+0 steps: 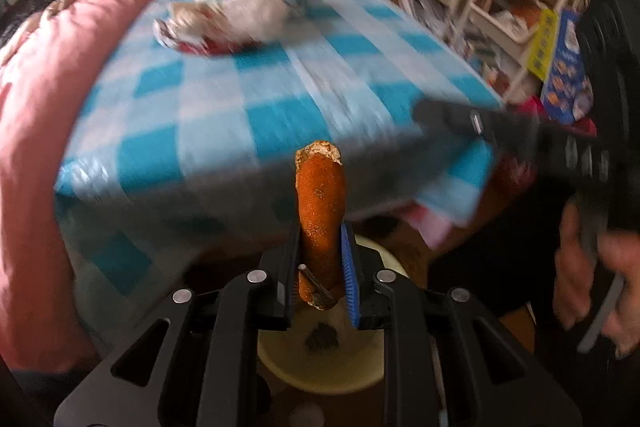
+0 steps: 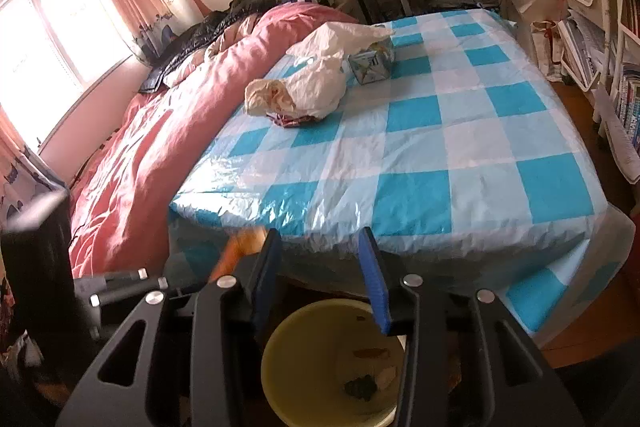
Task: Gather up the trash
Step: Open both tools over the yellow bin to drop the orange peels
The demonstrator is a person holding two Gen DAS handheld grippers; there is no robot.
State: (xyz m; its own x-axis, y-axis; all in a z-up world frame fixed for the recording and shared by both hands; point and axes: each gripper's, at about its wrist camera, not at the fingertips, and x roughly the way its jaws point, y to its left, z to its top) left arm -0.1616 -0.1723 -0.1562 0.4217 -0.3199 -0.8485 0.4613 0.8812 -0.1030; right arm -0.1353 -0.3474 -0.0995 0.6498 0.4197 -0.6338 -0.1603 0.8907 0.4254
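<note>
Left wrist view: we see the peel, an orange strip with pale pith at its torn top, clamped low down between the left gripper pads and standing up past them. We judge it light, leathery and a bit bendy, dry enough not to slip; a pinch across the flat middle suits it, and it should drop clean once let go. It hangs right over the bin, a yellow tub on the floor with dark scraps at the bottom.

Right wrist view shows the right gripper with jaws apart and nothing between them, also above the bin; the peel shows as an orange blur at its left.

Beyond the bin stands the bed edge under a blue-check sheet. More trash sits far back on it: a crumpled white bag, thin and floppy, best grabbed by a bunched fold, and a small carton just beside it, light and crushable, so grip its sides. A pink duvet lies left.
</note>
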